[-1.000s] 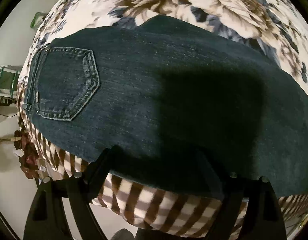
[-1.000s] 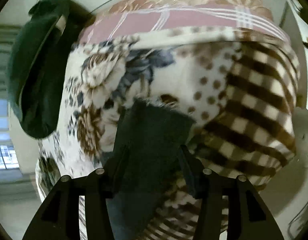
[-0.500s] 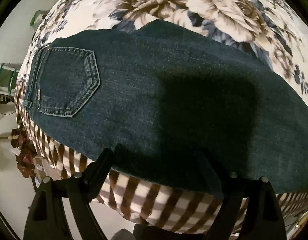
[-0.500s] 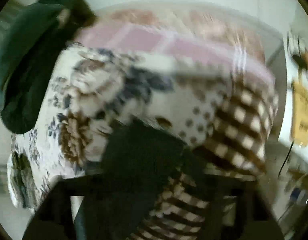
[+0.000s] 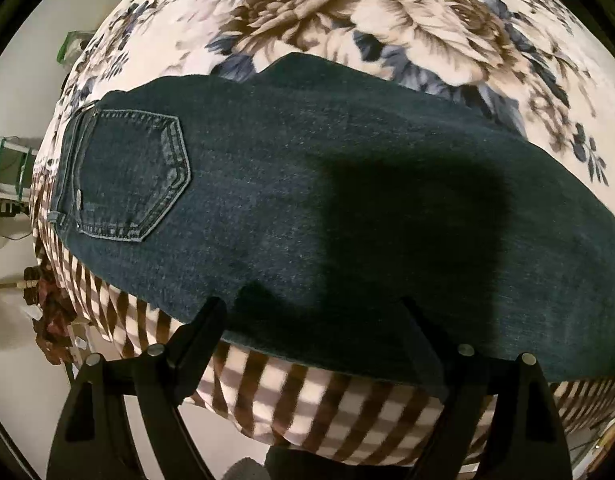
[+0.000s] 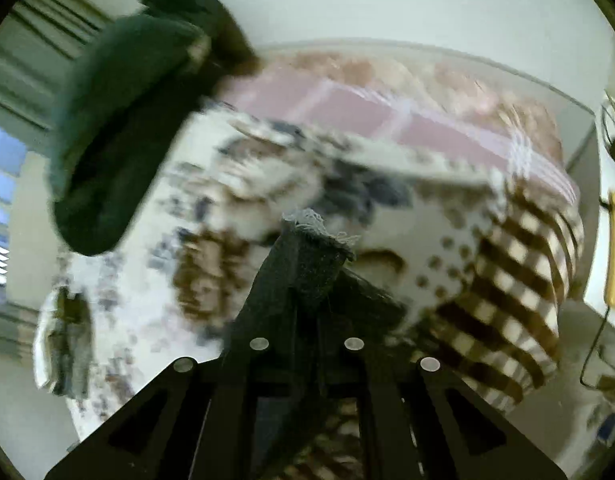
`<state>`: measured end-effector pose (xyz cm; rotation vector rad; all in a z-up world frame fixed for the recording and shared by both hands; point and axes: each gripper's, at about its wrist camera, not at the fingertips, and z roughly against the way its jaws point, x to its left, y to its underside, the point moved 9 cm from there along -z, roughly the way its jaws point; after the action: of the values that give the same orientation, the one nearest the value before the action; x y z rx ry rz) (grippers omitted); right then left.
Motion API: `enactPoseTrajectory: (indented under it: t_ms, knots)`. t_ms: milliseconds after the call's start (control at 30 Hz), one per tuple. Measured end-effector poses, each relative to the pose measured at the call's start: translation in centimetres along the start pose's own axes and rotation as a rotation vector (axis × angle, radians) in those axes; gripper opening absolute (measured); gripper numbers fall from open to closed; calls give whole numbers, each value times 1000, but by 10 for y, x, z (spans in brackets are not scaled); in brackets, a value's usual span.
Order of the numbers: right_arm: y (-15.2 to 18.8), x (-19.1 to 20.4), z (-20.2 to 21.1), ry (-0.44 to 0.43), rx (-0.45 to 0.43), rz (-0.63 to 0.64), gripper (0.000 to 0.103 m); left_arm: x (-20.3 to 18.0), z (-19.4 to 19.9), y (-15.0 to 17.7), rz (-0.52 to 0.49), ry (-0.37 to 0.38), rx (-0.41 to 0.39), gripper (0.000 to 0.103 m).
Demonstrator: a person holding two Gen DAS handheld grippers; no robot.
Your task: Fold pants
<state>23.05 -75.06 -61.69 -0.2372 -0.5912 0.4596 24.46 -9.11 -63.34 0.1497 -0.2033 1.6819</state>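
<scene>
Dark blue jeans (image 5: 307, 200) lie flat across a floral blanket (image 5: 387, 20), waistband and back pocket (image 5: 131, 176) at the left. My left gripper (image 5: 315, 320) is open, its fingers spread over the near edge of the jeans at mid-leg, holding nothing. In the right wrist view my right gripper (image 6: 307, 264) is shut on the frayed leg hem of the jeans (image 6: 315, 240) and holds it raised above the bed.
The blanket's brown checked border (image 5: 307, 400) hangs over the bed's near edge. A pink checked sheet (image 6: 387, 120) and a dark green garment (image 6: 119, 128) lie at the far side. A small shelf (image 5: 7, 176) stands left of the bed.
My right gripper has closed on the leg hem and lifted it off the blanket. The left gripper has drawn back slightly, staying open over the jeans.
</scene>
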Motion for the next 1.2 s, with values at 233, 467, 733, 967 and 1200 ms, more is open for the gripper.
enactPoseTrajectory:
  t_ms: [233,467,733,967,1200]
  knots:
    - [12,-37,-62,45,179,-25,8,-11,2,1,-16,2,-3,85]
    - [39,-82,-68,-19,253,-220,61,-21,2,3,-36,17,-16,85]
    - [65,-53,-107,-334,261,-389,50,-31,-32,5,19,112,-26,89]
    - [72,-31,-146,-301,331,-365,47,-27,-43,4,13,173,-56,103]
    - [77,-21,-76,-24,411,-66,57,6,-4,9,81,245,-69,103]
